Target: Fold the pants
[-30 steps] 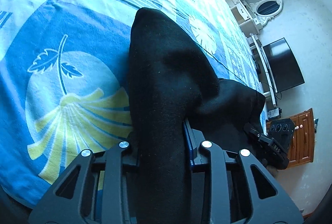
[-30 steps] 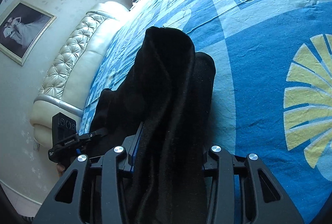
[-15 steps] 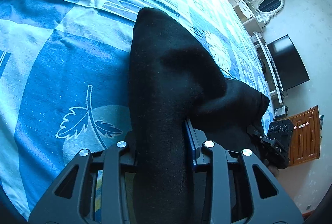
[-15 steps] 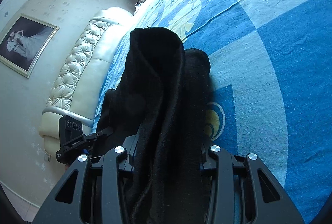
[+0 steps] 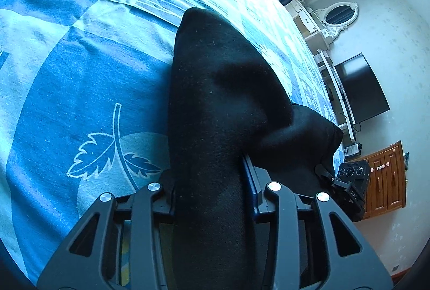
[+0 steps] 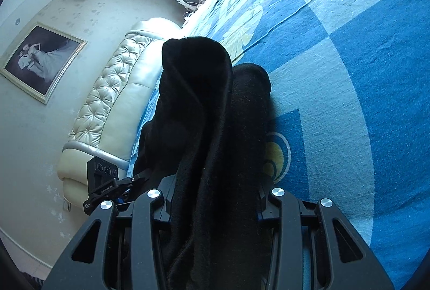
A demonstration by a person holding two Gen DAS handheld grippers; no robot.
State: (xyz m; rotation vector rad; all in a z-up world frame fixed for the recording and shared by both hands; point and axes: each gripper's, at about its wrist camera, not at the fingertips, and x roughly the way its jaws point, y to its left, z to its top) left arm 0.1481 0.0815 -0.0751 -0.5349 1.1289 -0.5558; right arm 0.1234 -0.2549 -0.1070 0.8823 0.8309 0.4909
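Observation:
The black pants (image 5: 215, 107) hang bunched over a blue patterned bedspread (image 5: 80, 80). My left gripper (image 5: 209, 182) is shut on a thick fold of the pants, which drapes forward and hides its fingertips. My right gripper (image 6: 215, 190) is shut on another fold of the same pants (image 6: 209, 107), its fingertips also covered by cloth. The fabric stretches between the two grippers. The right gripper shows at the right edge of the left wrist view (image 5: 346, 182). The left gripper shows at the left of the right wrist view (image 6: 107, 182).
A cream tufted headboard (image 6: 113, 101) runs along the bed's side, with a framed picture (image 6: 40, 58) on the wall above. A black TV (image 5: 360, 88), white dresser with mirror (image 5: 336, 18) and wooden cabinet (image 5: 384, 182) stand by the far wall.
Both grippers have carried the pants across the bedspread; its pattern slid toward me beneath them. The grips on the cloth have not changed.

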